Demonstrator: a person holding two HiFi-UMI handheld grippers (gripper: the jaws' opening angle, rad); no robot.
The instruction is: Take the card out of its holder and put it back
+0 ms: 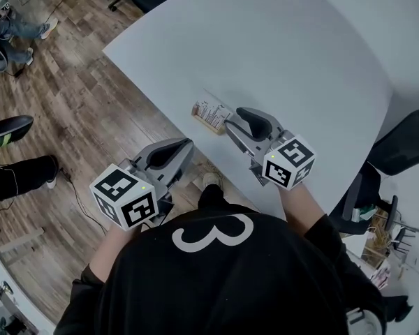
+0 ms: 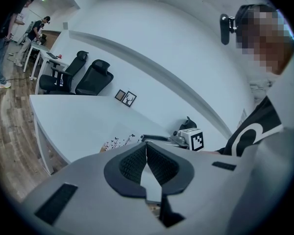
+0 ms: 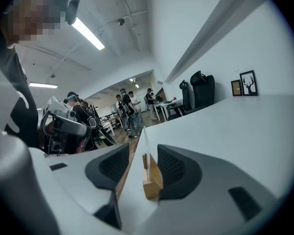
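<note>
FROM THE REMOTE DESK: near the table (image 1: 265,47) edge, my right gripper (image 1: 232,122) stands spread around the card (image 3: 146,146), which is upright in its wooden holder (image 3: 151,182), and presses neither. My left gripper (image 2: 146,144) hangs clenched and empty. The card looks thin, light and probably bendy, so I'd pinch its upper faces gently.

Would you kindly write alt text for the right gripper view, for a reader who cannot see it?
The right gripper, jaws open, straddles a thin card standing edge-on in a small wooden holder on a white table. Behind is an office with black chairs, framed pictures and several people.
</note>
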